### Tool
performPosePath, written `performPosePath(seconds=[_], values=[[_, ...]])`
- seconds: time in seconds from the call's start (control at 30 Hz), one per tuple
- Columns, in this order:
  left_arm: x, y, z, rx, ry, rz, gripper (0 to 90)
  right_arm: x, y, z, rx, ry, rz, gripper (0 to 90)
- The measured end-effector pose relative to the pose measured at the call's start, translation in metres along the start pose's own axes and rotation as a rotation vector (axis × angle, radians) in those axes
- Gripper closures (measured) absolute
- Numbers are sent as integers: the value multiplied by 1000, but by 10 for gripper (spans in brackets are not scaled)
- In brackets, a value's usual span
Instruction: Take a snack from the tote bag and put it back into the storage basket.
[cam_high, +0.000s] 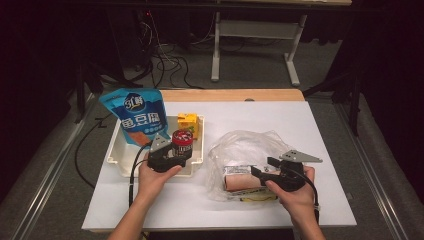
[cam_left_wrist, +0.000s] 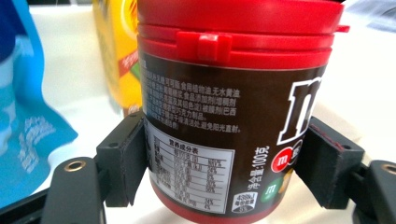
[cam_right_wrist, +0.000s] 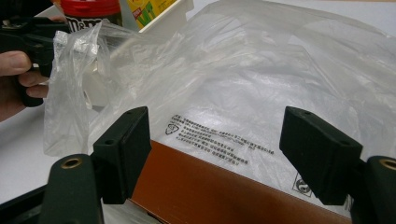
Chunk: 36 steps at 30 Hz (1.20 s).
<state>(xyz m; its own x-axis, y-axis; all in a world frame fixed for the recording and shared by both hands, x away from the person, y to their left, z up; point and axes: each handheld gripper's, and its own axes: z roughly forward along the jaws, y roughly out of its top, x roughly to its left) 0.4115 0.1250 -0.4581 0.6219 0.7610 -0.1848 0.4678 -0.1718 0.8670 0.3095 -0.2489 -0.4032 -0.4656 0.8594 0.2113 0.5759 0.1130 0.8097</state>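
Note:
A brown can with a red lid stands in the white tray. My left gripper is open around the can's lower half, with a black pad close against each side. My right gripper is open over a crumpled clear plastic bag with nothing between its pads. Inside the bag lies a brown box, just below the right jaws. The red-lidded can also shows past the bag in the right gripper view.
A blue snack pouch leans at the tray's back left. A yellow carton stands behind the can. The bag also holds a white-labelled pack and something yellow. The white table's front edge lies near my forearms.

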Motion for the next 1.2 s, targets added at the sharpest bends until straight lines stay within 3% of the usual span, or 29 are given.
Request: performPosePath(seconds=[0.13, 0.43, 0.53, 0.57, 1.07, 1.2], values=[[3, -1, 8, 45, 5, -24, 261, 0, 0, 0, 4, -2, 2, 256], [3, 0, 16, 133, 21, -21, 261, 0, -1, 1, 6, -4, 6, 258], [4, -2, 18, 151, 12, -36, 261, -1, -1, 1, 5, -5, 5, 259], [5, -4, 21, 185, 22, -32, 261, -2, -1, 0, 5, -7, 8, 260], [5, -7, 16, 231, 16, -33, 258, -6, -3, 0, 7, -19, 12, 265], [2, -10, 15, 243, 32, -10, 256, -7, -4, 0, 7, -18, 16, 265]])
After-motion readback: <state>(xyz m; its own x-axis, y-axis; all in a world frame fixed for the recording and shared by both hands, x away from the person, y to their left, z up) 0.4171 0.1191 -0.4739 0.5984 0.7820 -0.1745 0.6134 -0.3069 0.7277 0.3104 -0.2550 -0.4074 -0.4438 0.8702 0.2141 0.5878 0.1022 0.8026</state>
